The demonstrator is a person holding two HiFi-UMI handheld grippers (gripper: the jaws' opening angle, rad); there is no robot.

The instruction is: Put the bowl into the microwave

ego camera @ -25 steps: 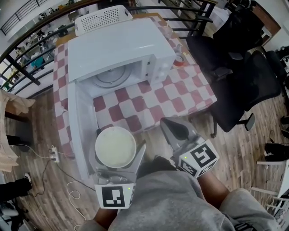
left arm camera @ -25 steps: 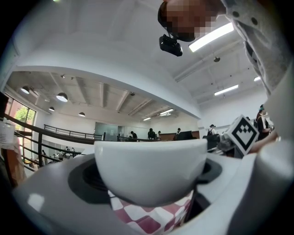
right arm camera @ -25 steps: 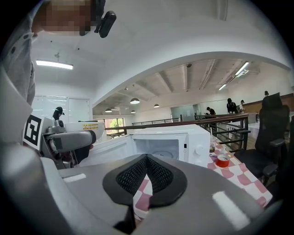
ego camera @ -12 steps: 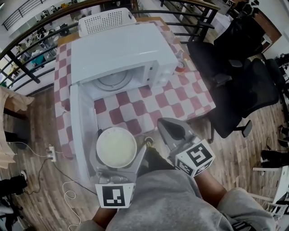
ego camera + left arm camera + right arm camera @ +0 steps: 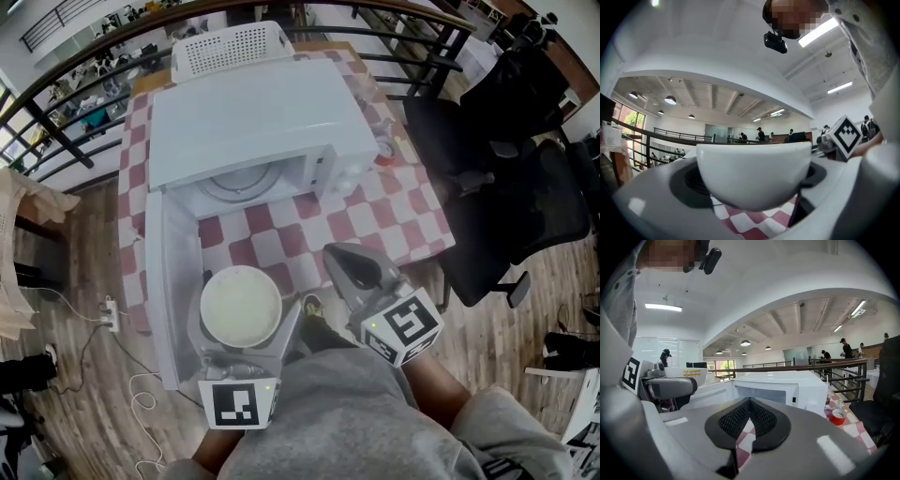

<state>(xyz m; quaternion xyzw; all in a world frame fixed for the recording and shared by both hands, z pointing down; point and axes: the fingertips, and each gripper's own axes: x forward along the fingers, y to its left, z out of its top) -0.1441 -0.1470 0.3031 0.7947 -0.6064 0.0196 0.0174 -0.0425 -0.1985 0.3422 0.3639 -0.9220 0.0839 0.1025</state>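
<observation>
A white bowl (image 5: 241, 307) sits clamped between the jaws of my left gripper (image 5: 242, 309), held above the table's near edge beside the swung-out microwave door (image 5: 172, 281). In the left gripper view the bowl (image 5: 754, 173) fills the space between both jaws. The white microwave (image 5: 253, 122) stands open on the checked table, its glass turntable (image 5: 234, 187) showing inside. My right gripper (image 5: 361, 270) hangs to the right of the bowl, shut with nothing in it; its pads (image 5: 749, 420) meet in the right gripper view, where the microwave (image 5: 787, 390) lies ahead.
A white perforated basket (image 5: 230, 44) stands behind the microwave. A red cup (image 5: 385, 152) sits at the table's right side. Black office chairs (image 5: 520, 187) stand to the right, a railing (image 5: 56, 103) runs behind, and a power strip (image 5: 112, 317) lies on the wooden floor.
The view has shifted slightly, so the table and microwave appear a little lower. Both grippers and the bowl keep nearly the same place.
</observation>
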